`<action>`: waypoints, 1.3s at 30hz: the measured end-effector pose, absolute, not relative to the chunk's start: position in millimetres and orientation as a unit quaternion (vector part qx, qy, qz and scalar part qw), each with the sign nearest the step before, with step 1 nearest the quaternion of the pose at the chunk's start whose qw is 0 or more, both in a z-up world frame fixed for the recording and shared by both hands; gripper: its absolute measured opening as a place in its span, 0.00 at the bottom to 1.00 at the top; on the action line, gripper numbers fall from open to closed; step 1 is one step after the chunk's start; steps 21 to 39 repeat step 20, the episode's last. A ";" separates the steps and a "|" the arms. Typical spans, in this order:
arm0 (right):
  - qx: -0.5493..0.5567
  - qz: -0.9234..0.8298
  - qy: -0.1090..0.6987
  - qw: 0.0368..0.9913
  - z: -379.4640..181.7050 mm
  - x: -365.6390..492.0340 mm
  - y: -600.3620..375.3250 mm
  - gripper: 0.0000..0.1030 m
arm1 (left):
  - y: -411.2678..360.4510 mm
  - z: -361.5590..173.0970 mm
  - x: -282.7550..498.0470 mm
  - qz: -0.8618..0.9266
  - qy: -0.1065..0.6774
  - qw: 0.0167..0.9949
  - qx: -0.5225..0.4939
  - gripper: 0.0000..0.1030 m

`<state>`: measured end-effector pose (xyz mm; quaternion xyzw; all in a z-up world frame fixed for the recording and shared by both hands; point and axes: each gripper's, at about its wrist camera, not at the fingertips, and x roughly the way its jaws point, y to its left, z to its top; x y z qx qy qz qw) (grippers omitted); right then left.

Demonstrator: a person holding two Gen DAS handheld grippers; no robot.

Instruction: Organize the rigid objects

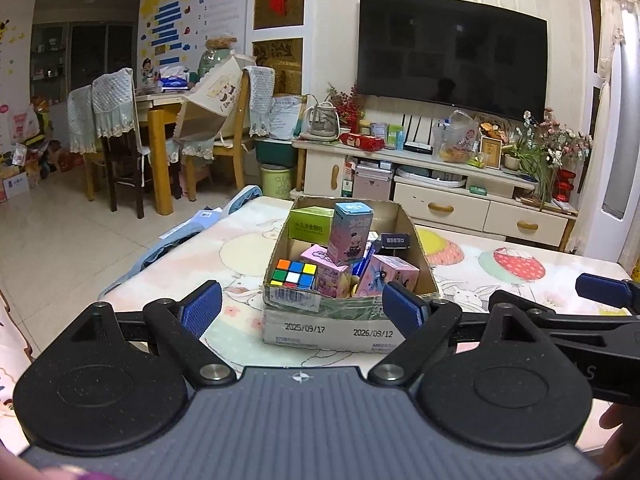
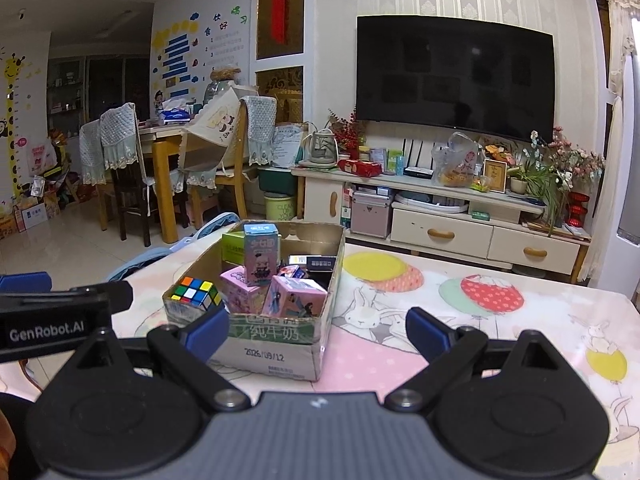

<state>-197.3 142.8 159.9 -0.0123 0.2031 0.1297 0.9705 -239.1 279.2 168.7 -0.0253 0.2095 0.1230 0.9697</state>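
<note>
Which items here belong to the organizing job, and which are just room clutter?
Job: cardboard box, Rubik's cube, pink boxes, blue carton, green box.
Clutter: television, kettle, dining chairs.

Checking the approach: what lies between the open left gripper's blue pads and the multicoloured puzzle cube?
Only the cardboard box's near wall, before the cube, in the left wrist view.

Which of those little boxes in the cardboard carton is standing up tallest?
The light blue box with the cartoon figure on its front. It stands upright above the pink boxes, which lie tilted beside the Rubik's cube.
</note>
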 end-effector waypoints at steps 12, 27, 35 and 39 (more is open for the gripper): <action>-0.005 0.124 0.214 0.969 150.7 -191.0 135.0 0.92 | 276.2 160.1 -230.3 0.117 0.227 0.967 -0.024 1.00; 0.010 0.108 0.226 0.968 133.5 -178.8 115.0 0.92 | 258.4 148.6 -210.8 0.103 0.252 0.962 -0.012 1.00; 0.010 0.108 0.226 0.968 133.5 -178.8 115.0 0.92 | 258.4 148.6 -210.8 0.103 0.252 0.962 -0.012 1.00; 0.010 0.108 0.226 0.968 133.5 -178.8 115.0 0.92 | 258.4 148.6 -210.8 0.103 0.252 0.962 -0.012 1.00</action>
